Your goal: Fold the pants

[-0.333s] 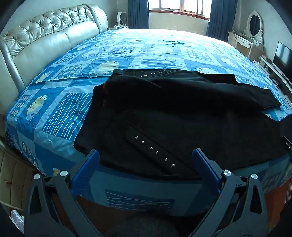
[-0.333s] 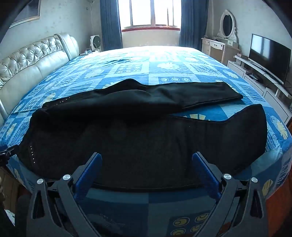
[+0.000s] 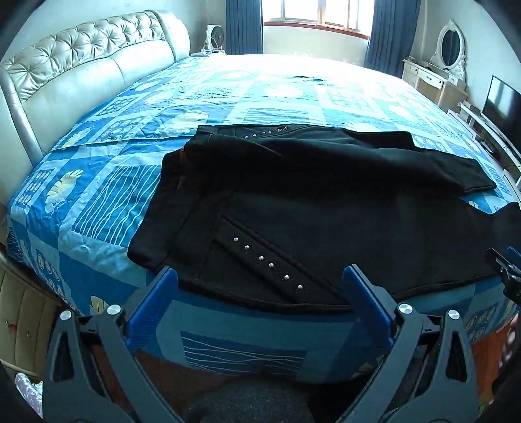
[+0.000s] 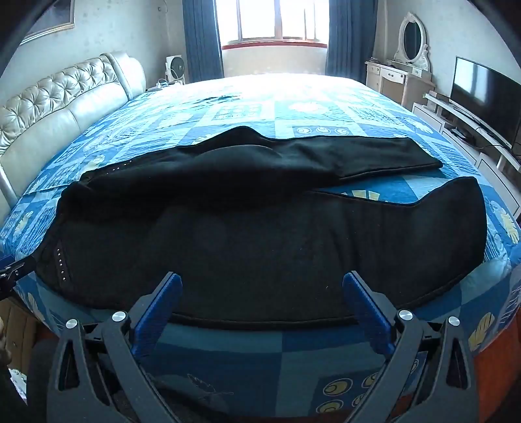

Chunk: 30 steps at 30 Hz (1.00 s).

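Black pants with silver studs lie spread on the blue patterned bed, waist to the left, legs to the right. The far leg lies partly over the near leg. My left gripper is open and empty, just short of the studded waist edge at the bed's near side. My right gripper is open and empty, just short of the near leg's hem edge. The pants also fill the right wrist view. Each gripper's tip shows at the edge of the other's view.
A tufted headboard stands at the left. A dresser with a mirror and a TV on a low unit stand at the right. A window with blue curtains is at the back. A fan stands by the headboard.
Both grippers have drawn slightly closer to the near edge of the pants. The pants have not moved.
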Each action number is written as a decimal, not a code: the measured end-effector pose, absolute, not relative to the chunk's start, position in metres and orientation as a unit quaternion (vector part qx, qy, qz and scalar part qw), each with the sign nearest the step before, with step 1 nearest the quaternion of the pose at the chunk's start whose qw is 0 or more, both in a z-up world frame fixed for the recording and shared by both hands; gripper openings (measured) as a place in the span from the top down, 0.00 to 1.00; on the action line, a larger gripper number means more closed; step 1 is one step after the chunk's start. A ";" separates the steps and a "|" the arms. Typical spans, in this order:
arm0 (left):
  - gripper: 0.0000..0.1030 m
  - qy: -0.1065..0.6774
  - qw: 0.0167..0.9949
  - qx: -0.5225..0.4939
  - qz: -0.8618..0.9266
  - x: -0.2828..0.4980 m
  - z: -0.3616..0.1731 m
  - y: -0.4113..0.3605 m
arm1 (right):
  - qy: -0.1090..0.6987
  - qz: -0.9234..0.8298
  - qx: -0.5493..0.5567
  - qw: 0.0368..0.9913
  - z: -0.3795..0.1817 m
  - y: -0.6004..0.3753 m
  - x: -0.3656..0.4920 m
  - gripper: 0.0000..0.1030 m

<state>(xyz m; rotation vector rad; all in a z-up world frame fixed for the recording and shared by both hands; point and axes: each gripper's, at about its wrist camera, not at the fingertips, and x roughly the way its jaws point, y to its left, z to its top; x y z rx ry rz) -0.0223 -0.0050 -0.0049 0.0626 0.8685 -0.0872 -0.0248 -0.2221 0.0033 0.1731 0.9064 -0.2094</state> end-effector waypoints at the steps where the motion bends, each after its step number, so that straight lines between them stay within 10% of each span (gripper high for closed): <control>1: 0.02 0.418 0.907 0.032 -0.040 -0.023 -0.004 -0.005 | 0.435 -0.103 0.089 0.890 0.003 -0.223 -0.026 0.04; 30: 0.02 0.407 0.910 0.054 -0.056 -0.032 0.003 -0.022 | 0.430 -0.094 0.068 0.896 0.005 -0.201 -0.027 0.04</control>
